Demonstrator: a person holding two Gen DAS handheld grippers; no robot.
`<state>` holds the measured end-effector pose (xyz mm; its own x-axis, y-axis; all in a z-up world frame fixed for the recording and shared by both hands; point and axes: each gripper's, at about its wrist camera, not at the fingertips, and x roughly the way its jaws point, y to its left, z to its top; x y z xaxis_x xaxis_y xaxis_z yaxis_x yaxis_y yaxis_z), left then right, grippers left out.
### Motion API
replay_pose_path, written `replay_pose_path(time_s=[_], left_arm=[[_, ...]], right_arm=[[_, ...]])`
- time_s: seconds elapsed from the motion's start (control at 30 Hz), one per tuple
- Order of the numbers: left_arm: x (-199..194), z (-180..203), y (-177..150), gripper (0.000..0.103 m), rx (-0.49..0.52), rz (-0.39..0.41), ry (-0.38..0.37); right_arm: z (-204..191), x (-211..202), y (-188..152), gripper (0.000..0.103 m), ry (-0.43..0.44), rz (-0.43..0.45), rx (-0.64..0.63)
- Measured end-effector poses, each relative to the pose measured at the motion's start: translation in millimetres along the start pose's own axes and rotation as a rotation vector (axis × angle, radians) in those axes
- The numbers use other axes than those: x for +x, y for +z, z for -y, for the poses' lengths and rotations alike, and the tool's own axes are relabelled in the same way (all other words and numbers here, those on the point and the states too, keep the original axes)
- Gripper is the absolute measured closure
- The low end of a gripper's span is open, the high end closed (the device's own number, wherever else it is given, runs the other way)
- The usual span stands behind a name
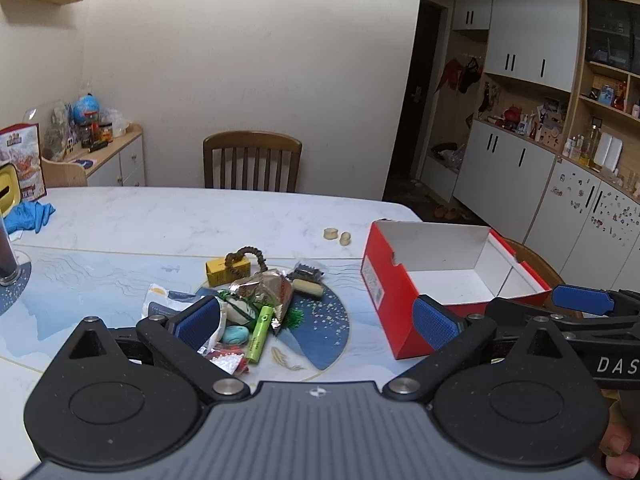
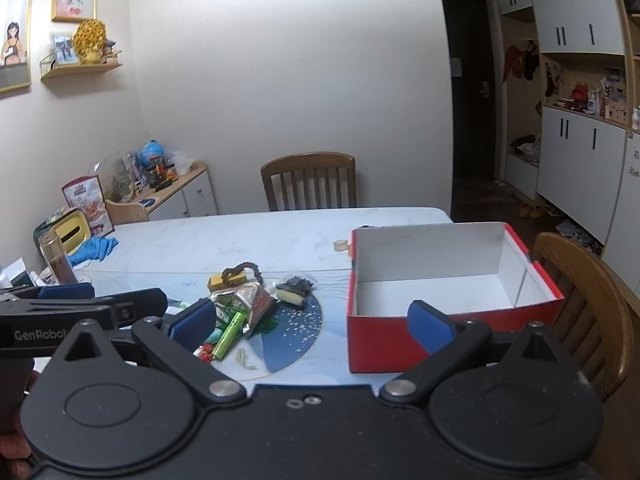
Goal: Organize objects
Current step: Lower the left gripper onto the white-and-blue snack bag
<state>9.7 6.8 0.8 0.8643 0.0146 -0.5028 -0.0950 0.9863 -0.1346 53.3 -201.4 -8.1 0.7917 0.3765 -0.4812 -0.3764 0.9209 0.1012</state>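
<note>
A pile of small items lies on the patterned mat: a green marker [image 1: 259, 334], a foil snack bag [image 1: 262, 289], a yellow box [image 1: 224, 271] with a brown bead string [image 1: 246, 254], a teal eraser [image 1: 234, 335] and a cream stick [image 1: 307, 288]. A red box [image 1: 384, 296] with a white, empty inside stands to the right. My left gripper [image 1: 316, 322] hovers open over the near edge of the pile. My right gripper [image 2: 312, 322] hangs open between the green marker [image 2: 230, 334] and the red box [image 2: 400, 340]. Neither holds anything.
Two small round beige pieces [image 1: 337, 235] lie beyond the pile. A blue glove [image 1: 30, 216], a yellow tissue box [image 1: 8, 194] and a dark glass [image 1: 6, 260] stand at the table's left. One wooden chair [image 1: 252, 160] is at the far side, another [image 2: 580, 300] beside the red box.
</note>
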Motion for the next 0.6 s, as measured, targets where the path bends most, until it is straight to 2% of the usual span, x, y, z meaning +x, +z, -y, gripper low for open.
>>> replay_pose_path(time_s=[0.33, 0.43, 0.6], left_arm=[[39.3, -49.3, 10.4, 0.000, -0.012, -0.040, -0.025], [58.2, -68.9, 8.2, 0.000, 0.017, -0.052, 0.004], [99.6, -110.2, -4.9, 0.000, 0.033, -0.143, 0.053]], right_arm=[[-30.9, 44.1, 15.1, 0.004, 0.039, -0.063, -0.051], [-39.5, 63.1, 14.8, 0.005, 0.045, -0.092, -0.058], [-56.5, 103.1, 7.7, 0.012, 0.045, -0.156, -0.089]])
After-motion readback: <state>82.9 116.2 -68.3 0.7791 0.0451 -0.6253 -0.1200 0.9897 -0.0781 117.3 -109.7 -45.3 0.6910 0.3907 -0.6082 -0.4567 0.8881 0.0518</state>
